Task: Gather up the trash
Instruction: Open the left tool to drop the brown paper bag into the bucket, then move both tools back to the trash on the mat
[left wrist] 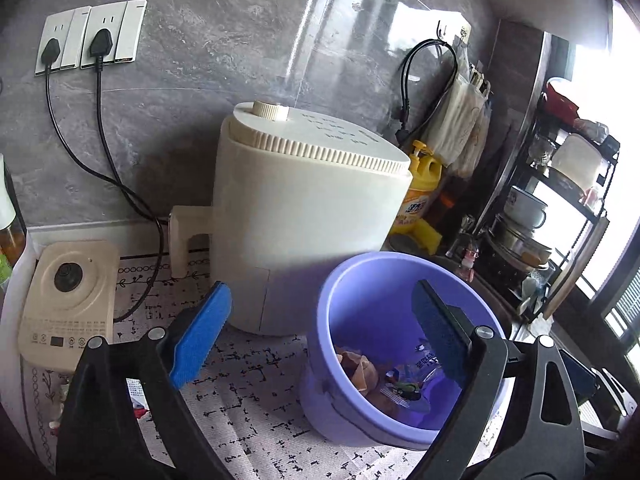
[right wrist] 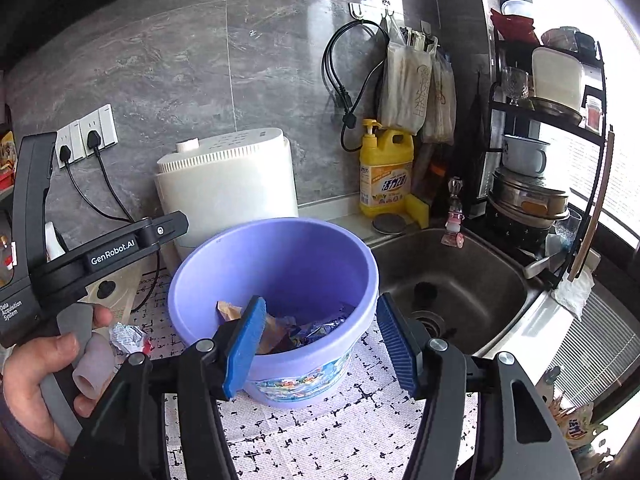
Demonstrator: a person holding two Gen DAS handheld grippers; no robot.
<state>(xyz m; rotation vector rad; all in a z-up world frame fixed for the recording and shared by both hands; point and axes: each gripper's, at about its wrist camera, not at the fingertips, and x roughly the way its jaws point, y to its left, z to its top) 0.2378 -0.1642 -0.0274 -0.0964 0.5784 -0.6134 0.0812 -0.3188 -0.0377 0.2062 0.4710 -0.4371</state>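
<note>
Purple bucket (right wrist: 276, 264) on the patterned bench (right wrist: 320, 432), wrappers (right wrist: 316, 330) inside, just ahead of both tools. Left tool (left wrist: 324, 344) spread wide and empty, one finger over the bucket mouth. Right tool (right wrist: 320, 344) spread, straddling the near rim without pinching; crumpled wrapper (right wrist: 128, 338) lying on the bench left of the bucket.

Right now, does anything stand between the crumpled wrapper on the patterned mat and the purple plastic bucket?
Nothing visible does. The crumpled wrapper lies on the patterned mat left of the purple plastic bucket, with only bare mat between them.
</note>
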